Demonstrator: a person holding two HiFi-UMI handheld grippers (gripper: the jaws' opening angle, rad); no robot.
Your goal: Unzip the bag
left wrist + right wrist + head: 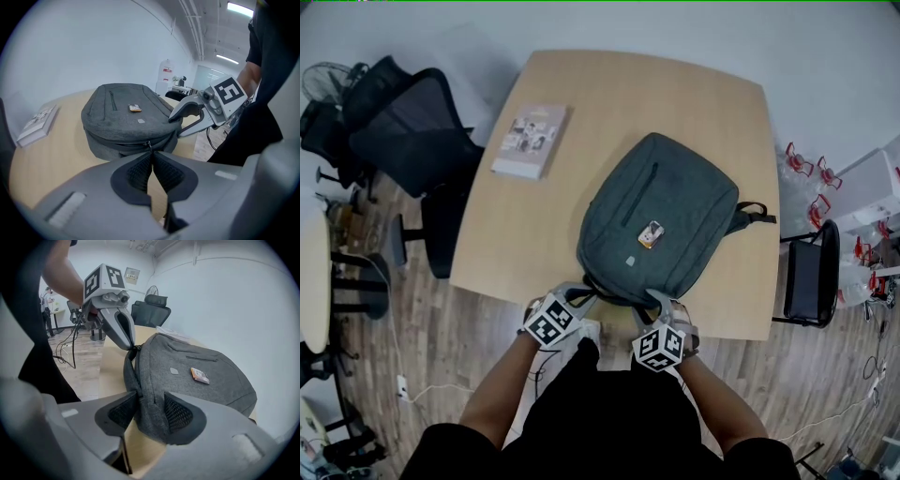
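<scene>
A grey backpack (661,211) lies flat on the wooden table (609,94), with a small orange tag (651,234) on its front. Both grippers are at the bag's near end. My left gripper (151,154) has its jaws shut on the zipper pull (149,144) at the bag's near side seam. In the right gripper view its tip (130,346) sits against the bag's edge. My right gripper (150,406) is shut on a fold of the backpack's fabric (154,399) at its near corner. Its pads press on the fabric from both sides.
A thin book (532,141) lies on the table left of the bag. A black office chair (412,131) stands at the table's left and a dark chair (814,272) at its right. My arms and body are at the table's near edge.
</scene>
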